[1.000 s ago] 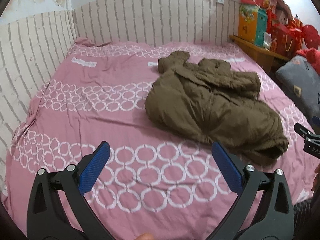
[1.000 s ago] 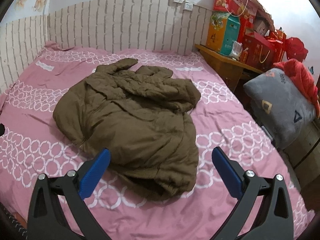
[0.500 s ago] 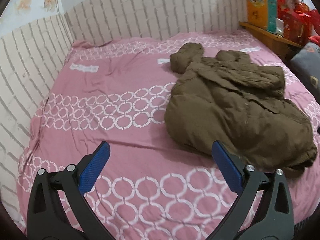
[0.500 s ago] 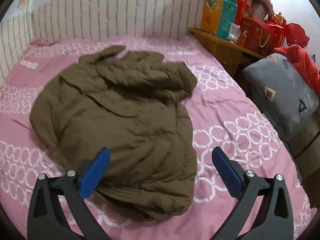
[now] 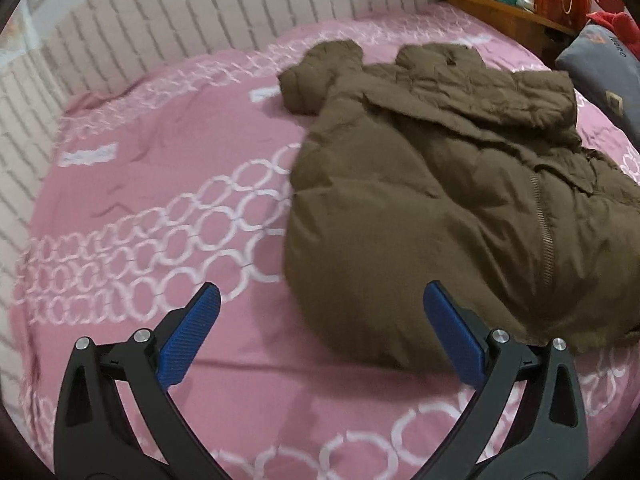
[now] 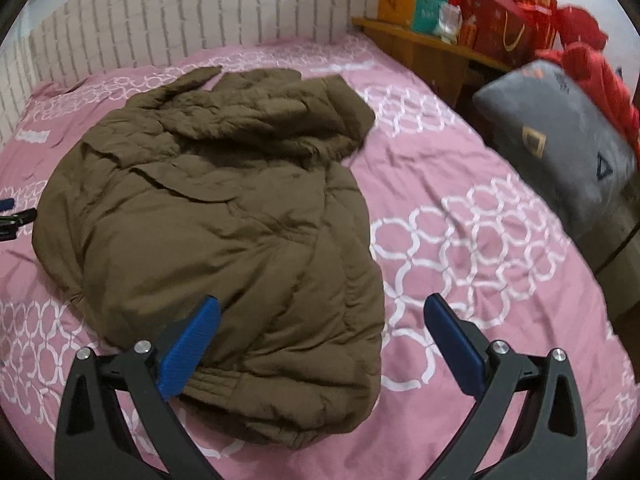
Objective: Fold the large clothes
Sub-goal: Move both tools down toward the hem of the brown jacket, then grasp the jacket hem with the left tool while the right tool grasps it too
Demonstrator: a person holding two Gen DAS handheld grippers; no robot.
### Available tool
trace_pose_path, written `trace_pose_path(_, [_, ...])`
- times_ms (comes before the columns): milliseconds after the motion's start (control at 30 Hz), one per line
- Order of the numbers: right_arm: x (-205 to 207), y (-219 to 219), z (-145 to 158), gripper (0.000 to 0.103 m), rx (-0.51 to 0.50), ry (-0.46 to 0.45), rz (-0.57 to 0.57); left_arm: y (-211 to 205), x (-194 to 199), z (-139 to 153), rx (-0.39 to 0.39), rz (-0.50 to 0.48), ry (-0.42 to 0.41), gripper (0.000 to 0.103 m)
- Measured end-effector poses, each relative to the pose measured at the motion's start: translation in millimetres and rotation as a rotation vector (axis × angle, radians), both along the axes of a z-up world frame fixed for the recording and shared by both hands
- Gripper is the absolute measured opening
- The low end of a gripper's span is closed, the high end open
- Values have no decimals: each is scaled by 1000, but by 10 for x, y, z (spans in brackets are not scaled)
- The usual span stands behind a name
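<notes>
Lighting: soft, even indoor; brighter upper right, perhaps a window. Shadows faint. Motion blur moderate. Fisheye curvature, dark vignetted corners.

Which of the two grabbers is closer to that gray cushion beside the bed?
The right. The right gripper hovers over the brown coat's near hem, the gray cushion just off its right. The left gripper is across the coat, farther from it.

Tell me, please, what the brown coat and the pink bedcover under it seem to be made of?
The brown coat looks like a padded, quilted synthetic shell with a matte finish: puffy stitched panels, soft creases and a zip show. The pink bedcover looks like thin woven cloth, perhaps cotton, matte with a white ring print and fine wrinkles.
</notes>
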State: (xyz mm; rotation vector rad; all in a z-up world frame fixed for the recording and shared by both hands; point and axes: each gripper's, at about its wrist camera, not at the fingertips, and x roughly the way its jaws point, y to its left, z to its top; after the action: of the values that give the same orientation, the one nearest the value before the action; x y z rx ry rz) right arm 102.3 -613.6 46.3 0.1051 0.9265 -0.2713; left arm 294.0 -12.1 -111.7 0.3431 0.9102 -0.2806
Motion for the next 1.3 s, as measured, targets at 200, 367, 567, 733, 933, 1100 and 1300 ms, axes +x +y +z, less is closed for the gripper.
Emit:
trace_pose_path(200, [212, 18, -245, 101, 24, 57, 23, -125, 435, -350, -106, -49, 101, 100])
trace_pose_path(367, [372, 89, -518, 79, 74, 133, 61, -438, 682, -668, -107, -70, 163, 100])
trace_pose_path(567, [514, 177, -644, 25, 81, 142, 164, -689, 643, -614, -91, -71, 183, 34])
trace_pose_path(733, [432, 218, -284, 15, 38, 22, 207, -576, 418, -201, -34, -20, 137, 14])
trace_pose_path(933, [300, 311, 59, 15, 25, -64, 268, -164, -336, 556, -94, 71, 61, 13])
trace_pose_path(1100, [254, 519, 109, 15, -15, -51, 356, -71, -996, 474, -17, 171, 137, 13])
trace_pose_path(1300, [-154, 457, 352, 15, -18, -23, 415, -199, -1624, 470, -15, 281, 152, 13])
